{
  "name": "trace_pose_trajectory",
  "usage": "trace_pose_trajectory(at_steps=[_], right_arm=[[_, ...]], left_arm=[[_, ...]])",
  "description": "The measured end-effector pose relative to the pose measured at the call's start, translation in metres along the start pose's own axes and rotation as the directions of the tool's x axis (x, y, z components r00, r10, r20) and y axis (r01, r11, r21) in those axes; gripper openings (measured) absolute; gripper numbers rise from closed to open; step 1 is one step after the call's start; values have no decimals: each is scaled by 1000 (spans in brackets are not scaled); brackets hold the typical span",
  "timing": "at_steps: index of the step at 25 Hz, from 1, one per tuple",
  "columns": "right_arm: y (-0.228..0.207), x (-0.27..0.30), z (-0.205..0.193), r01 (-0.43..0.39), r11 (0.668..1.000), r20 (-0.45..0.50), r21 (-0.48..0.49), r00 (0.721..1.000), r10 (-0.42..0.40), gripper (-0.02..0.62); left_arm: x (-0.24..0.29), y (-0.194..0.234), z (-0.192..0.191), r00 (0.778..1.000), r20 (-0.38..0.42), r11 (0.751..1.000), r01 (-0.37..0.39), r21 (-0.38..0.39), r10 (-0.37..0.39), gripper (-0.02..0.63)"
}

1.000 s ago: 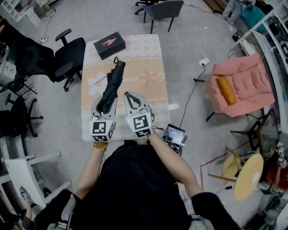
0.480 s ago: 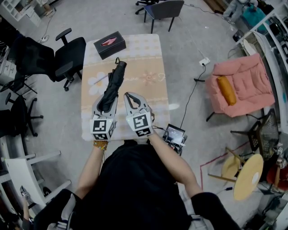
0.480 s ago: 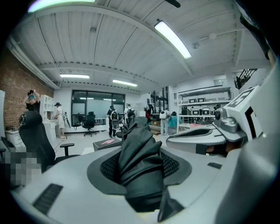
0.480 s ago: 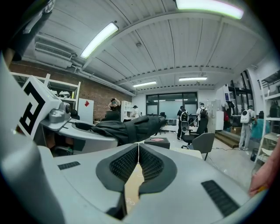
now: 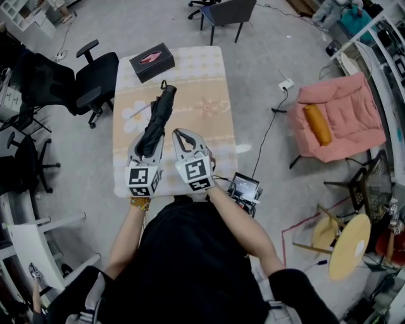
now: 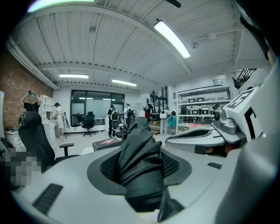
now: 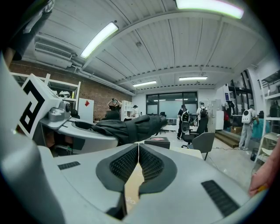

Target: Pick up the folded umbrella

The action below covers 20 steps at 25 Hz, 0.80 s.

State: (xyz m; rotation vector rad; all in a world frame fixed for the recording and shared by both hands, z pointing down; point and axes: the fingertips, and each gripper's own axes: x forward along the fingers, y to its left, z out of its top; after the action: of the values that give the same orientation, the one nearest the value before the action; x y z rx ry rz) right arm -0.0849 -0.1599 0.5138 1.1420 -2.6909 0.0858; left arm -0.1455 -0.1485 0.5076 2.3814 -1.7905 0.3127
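Observation:
The folded black umbrella (image 5: 156, 116) stretches lengthwise over the table (image 5: 209, 76), its far tip toward a black box. My left gripper (image 5: 148, 140) is shut on its near end. In the left gripper view the dark fabric (image 6: 139, 162) fills the gap between the left gripper's (image 6: 140, 173) pads. I cannot tell whether the umbrella's far end touches the table. My right gripper (image 5: 180, 134) sits just right of the umbrella, shut, with nothing between its pads. In the right gripper view its jaws (image 7: 138, 162) meet, and the umbrella (image 7: 131, 126) shows to the left.
A black box (image 5: 152, 61) with a pink picture lies at the table's far left corner. Black office chairs (image 5: 95, 76) stand to the left, a grey chair (image 5: 231, 12) at the far end, a pink armchair (image 5: 342, 117) to the right. A small device (image 5: 245, 188) sits by the near right corner.

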Motion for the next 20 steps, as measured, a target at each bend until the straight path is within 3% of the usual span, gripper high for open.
trace_pose_trajectory(at_steps=[20], right_arm=[[11,2,3,-24,998,-5,-65,1000,24,15]], left_arm=[[-2,-2,-3,1000,-4,1000,7,-2,-7,197]])
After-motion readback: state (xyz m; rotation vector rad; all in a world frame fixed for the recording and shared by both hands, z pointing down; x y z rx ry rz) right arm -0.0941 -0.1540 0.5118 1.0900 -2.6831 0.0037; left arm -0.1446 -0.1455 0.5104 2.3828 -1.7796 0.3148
